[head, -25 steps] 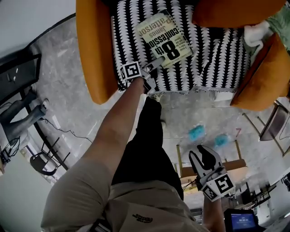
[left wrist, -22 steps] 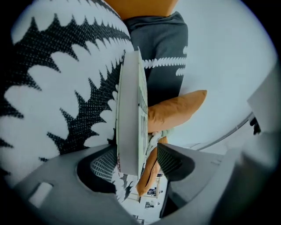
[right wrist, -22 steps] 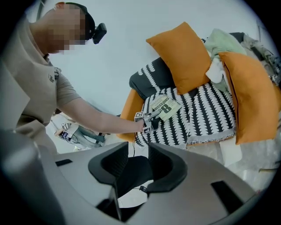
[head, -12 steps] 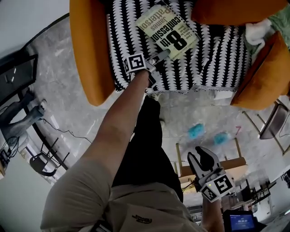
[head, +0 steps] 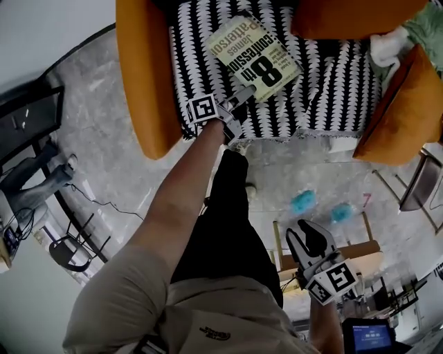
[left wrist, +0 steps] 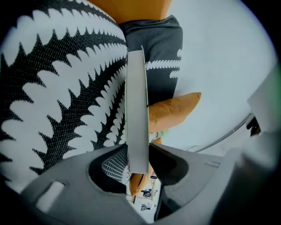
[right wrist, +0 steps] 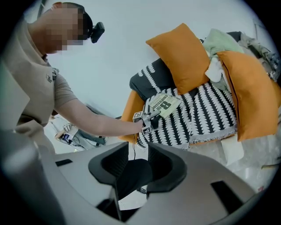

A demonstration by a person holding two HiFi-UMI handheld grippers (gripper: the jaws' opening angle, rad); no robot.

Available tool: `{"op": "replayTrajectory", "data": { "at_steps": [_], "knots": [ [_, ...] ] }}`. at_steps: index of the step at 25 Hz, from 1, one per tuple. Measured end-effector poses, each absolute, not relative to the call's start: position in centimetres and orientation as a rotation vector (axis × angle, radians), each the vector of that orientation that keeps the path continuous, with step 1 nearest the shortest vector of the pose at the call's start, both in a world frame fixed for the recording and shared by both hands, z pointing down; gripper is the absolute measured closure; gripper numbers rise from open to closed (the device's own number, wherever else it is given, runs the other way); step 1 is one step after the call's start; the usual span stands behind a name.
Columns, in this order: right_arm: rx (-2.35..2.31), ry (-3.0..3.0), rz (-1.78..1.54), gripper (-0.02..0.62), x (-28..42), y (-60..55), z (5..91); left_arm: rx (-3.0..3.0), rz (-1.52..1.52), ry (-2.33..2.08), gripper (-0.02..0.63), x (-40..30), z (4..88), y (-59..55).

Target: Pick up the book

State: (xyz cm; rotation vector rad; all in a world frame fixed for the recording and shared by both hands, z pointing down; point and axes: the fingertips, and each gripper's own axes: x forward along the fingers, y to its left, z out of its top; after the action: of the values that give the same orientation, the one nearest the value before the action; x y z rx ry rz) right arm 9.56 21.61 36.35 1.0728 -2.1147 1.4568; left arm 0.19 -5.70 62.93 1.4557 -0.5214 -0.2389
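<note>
The book (head: 254, 59), a cream paperback with a large black "8", lies on the black-and-white patterned sofa seat (head: 325, 83). My left gripper (head: 243, 93) is shut on its near corner. In the left gripper view the book's edge (left wrist: 136, 110) stands as a thin pale strip pinched between the two jaws of that gripper (left wrist: 138, 162). The right gripper view shows the same book (right wrist: 164, 104) and the left gripper (right wrist: 153, 115) from afar. My right gripper (head: 304, 238) hangs low over the floor, far from the sofa, open and empty (right wrist: 131, 165).
An orange armrest (head: 142, 76) borders the seat on the left. Orange cushions lie at the back (head: 349, 17) and the right (head: 398, 110). On the marble floor are two blue items (head: 301, 202) and a wooden frame (head: 360, 249). The person's dark trouser leg (head: 228, 207) stands before the sofa.
The left gripper's jaws have closed on the book's near corner. The right gripper has stayed in place.
</note>
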Motion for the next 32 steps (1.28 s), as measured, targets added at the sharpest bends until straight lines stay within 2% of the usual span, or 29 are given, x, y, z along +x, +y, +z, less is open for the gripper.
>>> {"op": "replayTrajectory", "data": {
  "at_steps": [8, 10, 12, 15, 17, 23, 32],
  "knots": [
    [1.106, -2.200, 1.360, 0.459, 10.0, 22.9, 32.7, 1.508, -0.278, -0.461, 0.449, -0.1, 54.9, -2.2],
    [1.115, -2.219, 1.335, 0.470, 9.1, 22.2, 34.1, 1.501, -0.293, -0.448, 0.449, -1.4, 55.1, -2.0],
    [1.149, -2.159, 1.273, 0.488, 8.0, 18.9, 39.5, 1.466, -0.347, -0.391, 0.449, -1.8, 60.5, -3.6],
    [1.276, -1.929, 1.158, 0.527, 8.3, 11.0, 48.3, 1.330, -0.552, -0.158, 0.449, 3.7, 71.4, -8.2],
    [1.324, -1.895, 1.145, 0.554, 6.4, 7.7, 51.4, 1.306, -0.602, -0.088, 0.449, 2.5, 74.2, -10.0],
    [1.301, -1.909, 0.982, 0.568, 5.2, 9.2, 47.7, 1.375, -0.544, -0.038, 0.449, -1.7, 66.9, -5.8],
    [1.272, -1.958, 0.882, 0.575, 6.3, 8.9, 47.3, 1.411, -0.489, -0.036, 0.449, -3.9, 62.5, -2.6]
  ]
}}
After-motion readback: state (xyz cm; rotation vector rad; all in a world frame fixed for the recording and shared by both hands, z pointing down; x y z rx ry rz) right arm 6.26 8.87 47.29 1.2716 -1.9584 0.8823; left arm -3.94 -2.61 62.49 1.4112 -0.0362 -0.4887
